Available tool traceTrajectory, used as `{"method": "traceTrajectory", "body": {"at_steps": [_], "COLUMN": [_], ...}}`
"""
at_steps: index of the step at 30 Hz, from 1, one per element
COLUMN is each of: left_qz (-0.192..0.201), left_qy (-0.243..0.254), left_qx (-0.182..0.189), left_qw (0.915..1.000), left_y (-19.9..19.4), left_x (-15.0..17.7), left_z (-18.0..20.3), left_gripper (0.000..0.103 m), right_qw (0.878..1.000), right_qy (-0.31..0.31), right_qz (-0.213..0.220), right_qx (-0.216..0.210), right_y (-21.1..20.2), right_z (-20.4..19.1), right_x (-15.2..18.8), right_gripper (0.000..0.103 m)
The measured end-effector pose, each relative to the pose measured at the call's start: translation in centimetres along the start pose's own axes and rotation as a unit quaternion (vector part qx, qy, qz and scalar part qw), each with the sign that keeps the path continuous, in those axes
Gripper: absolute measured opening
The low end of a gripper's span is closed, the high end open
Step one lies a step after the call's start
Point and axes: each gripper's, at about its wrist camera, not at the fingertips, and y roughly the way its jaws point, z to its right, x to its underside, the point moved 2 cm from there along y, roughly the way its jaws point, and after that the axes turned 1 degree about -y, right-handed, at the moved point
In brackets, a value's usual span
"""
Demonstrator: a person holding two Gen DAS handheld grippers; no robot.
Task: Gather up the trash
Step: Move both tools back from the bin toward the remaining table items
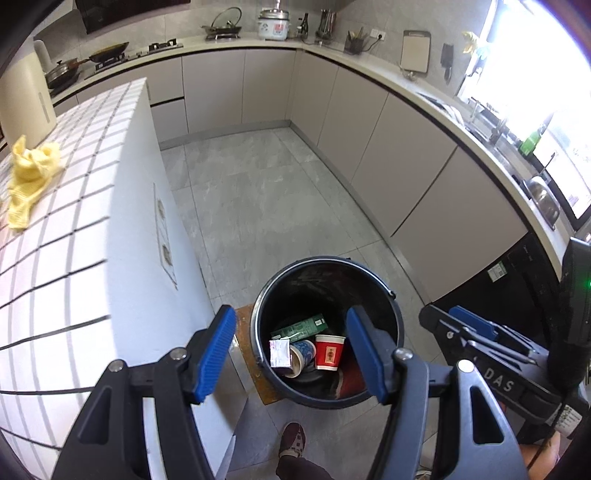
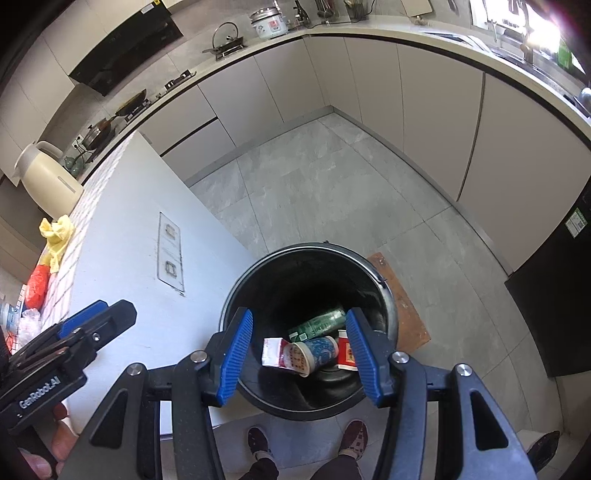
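While up over the black bin [image 1: 384, 295], left gripper [image 1: 291, 350] wide apart and holding nothing, right gripper [image 2: 299, 356] wide apart too, red cup [image 1: 328, 352], blue cup [image 2: 317, 352], green box [image 1: 301, 326] down inside, yellow cloth [image 1: 31, 177] on the counter [image 1: 74, 221]

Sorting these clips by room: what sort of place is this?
A home kitchen, most likely: a rice cooker and a wok on a stove sit on the L-shaped counter, with a sink by the window.

Both wrist cameras look steeply down from above, near each other, sharing the black bin [image 1: 391, 314] [image 2: 388, 306] and the floor [image 1: 266, 192] [image 2: 332, 184].
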Motion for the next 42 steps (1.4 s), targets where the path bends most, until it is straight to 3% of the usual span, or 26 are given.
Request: {"method": "traceTrajectory", "body": {"at_steps": [8, 18, 42], "left_qz": [0.024, 0.052, 0.099], "left_qy": [-0.010, -0.051, -0.162], "left_qx": [-0.003, -0.038, -0.128], "left_qw": [0.9997, 0.9966, 0.9735], "left_y": [-3.8, -7.7, -15.1], "left_x": [0.2, 1.0, 4.9], "left_z": [-2.5, -8.9, -29.7], "left_gripper": [0.064, 0.064, 0.064], "right_qw": [1.000, 0.997, 0.978], "right_qy": [-0.013, -0.052, -0.160], "right_qz": [0.017, 0.034, 0.031], "right_qx": [-0.015, -0.046, -0.131], "right_y": [-2.2, -3.5, -1.7], "right_z": [-3.7, -11.5, -33.7], "right_x": [0.1, 0.6, 3.3], "right_gripper": [0.057, 0.059, 0.059]}}
